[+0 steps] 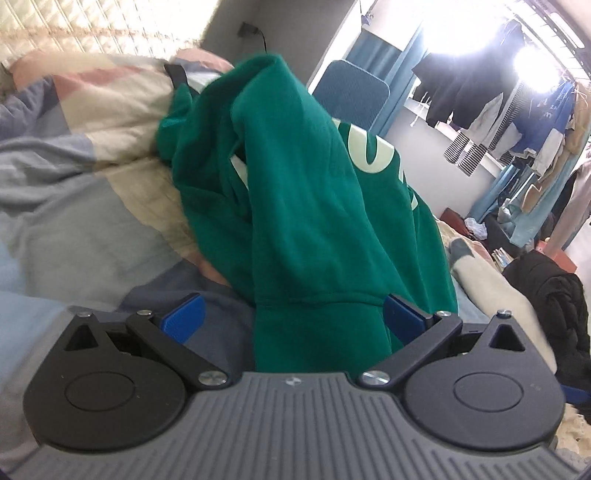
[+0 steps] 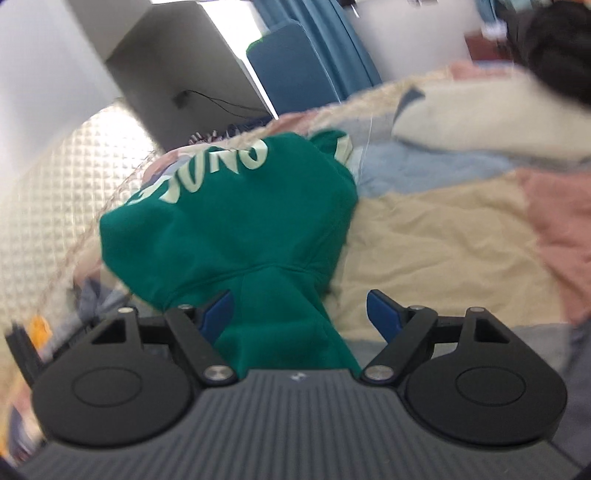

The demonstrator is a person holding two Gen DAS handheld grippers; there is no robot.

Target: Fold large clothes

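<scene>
green hoodie [image 1: 295, 192] with pale lettering is lying bunched on the patchwork quilt [image 1: 74, 177] of the bed, its near edge running between the blue pads of both tools. left tool [image 1: 293, 319] is standing wide, pads not pressing the cloth. right tool [image 2: 299, 314] is standing wide too, gripping nothing, its left pad beside the fabric.

A patchwork quilt [image 1: 74, 155] in cream, pink, grey and blue fills the left of the left wrist view and the right half of the right wrist view. A quilted headboard [image 1: 92, 26] sits upper left. A blue chair [image 1: 354, 92] stands at upper centre beside teal curtains [image 1: 402, 66]. Hanging clothes [image 1: 498, 110] crowd the upper right, a black garment [image 1: 550, 295] lower right.
</scene>
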